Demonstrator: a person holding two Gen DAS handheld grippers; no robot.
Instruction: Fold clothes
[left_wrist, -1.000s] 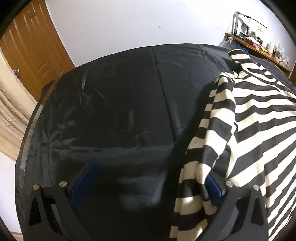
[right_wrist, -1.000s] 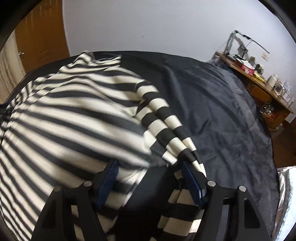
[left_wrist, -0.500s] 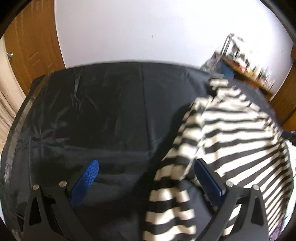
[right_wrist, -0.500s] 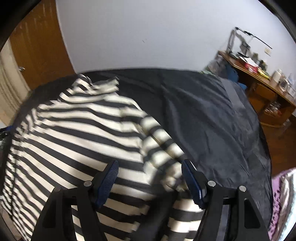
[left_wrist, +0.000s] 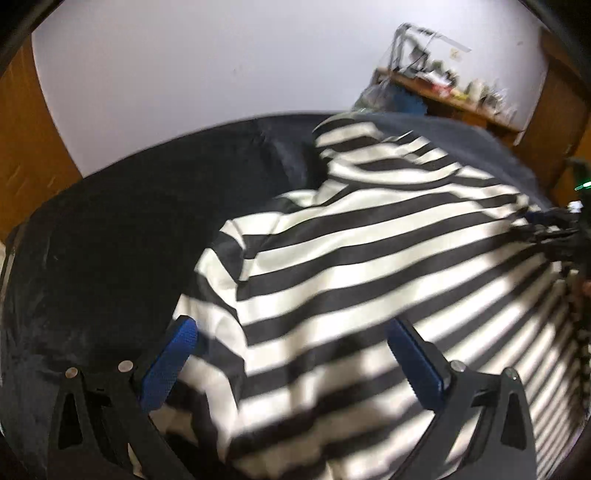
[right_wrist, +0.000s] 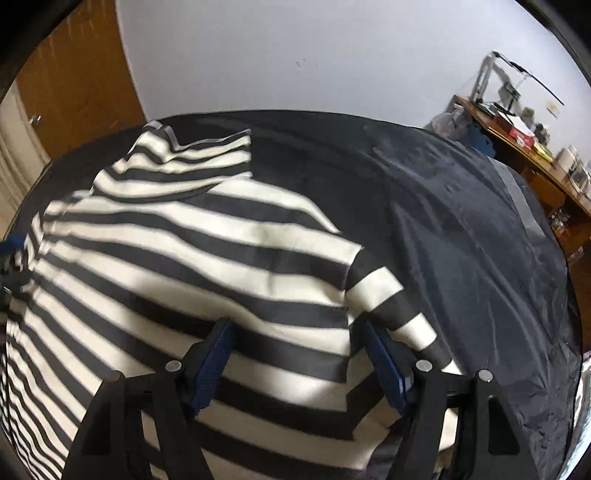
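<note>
a black-and-white striped sweater (left_wrist: 369, 266) is spread over a dark cloth-covered table (left_wrist: 110, 236), its collar end turned toward a white wall (left_wrist: 207, 62). the left gripper (left_wrist: 291, 354) is held above the garment's near part with its blue pads (left_wrist: 170, 360) set wide apart; nothing is pinched between them. in the right wrist view the sweater (right_wrist: 177, 251) fills the left side, with one striped sleeve (right_wrist: 399, 310) trailing over the dark cloth (right_wrist: 461, 229). the right gripper (right_wrist: 299, 360) is likewise spread, its pads over the fabric and not pressed on it. a cluttered wooden desk (right_wrist: 524, 147) is seen at the far right.
</note>
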